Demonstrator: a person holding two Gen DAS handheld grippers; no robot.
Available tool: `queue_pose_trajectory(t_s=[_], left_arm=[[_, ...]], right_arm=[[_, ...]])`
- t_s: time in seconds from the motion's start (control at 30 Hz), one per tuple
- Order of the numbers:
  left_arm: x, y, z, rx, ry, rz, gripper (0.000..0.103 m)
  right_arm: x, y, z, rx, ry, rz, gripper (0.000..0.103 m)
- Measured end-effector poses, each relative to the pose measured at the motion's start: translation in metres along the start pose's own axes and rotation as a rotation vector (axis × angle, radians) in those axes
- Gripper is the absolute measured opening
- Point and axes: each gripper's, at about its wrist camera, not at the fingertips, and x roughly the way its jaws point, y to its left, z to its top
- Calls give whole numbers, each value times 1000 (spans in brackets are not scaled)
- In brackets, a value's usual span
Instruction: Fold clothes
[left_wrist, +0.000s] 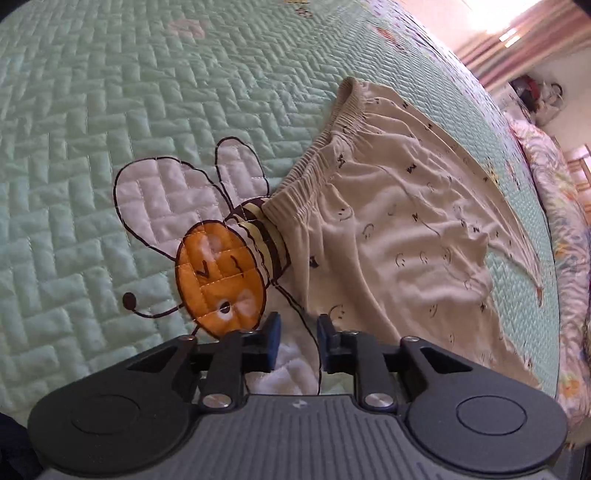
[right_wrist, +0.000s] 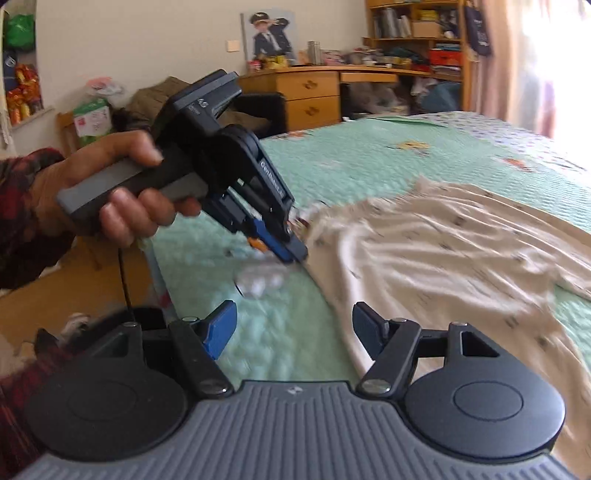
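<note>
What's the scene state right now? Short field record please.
surface: mint quilted bedspread with a bee motif
garment: beige printed shorts, spread flat, unfolded, elastic waistband beside the bee
left gripper: jaws narrowly apart, nothing between them, over the quilt near the shorts' edge
right gripper: jaws wide, empty, at the shorts' near edge
folding: not started

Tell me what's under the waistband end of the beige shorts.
The beige shorts lie on the green quilt; their waistband covers the tail of the bee patch. Whatever else the quilt shows beneath the cloth is hidden.
</note>
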Motion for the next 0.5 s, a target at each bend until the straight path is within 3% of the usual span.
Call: queue_pose_trajectory(t_s=[0.17, 0.27, 0.43, 0.5], left_arm=[[-19, 8, 3, -5, -50, -44, 35], [-27, 10, 8, -4, -98, -58, 37], [-25, -3, 21, 43, -140, -105, 39], [-15, -15, 27, 68, -156, -76, 43]], right_arm=[[48, -6, 23, -41, 8, 46, 71], [85, -21, 19, 53, 124, 58, 73], [67, -4, 5, 47, 129, 125, 74], [53, -1, 7, 56, 83, 110, 73]])
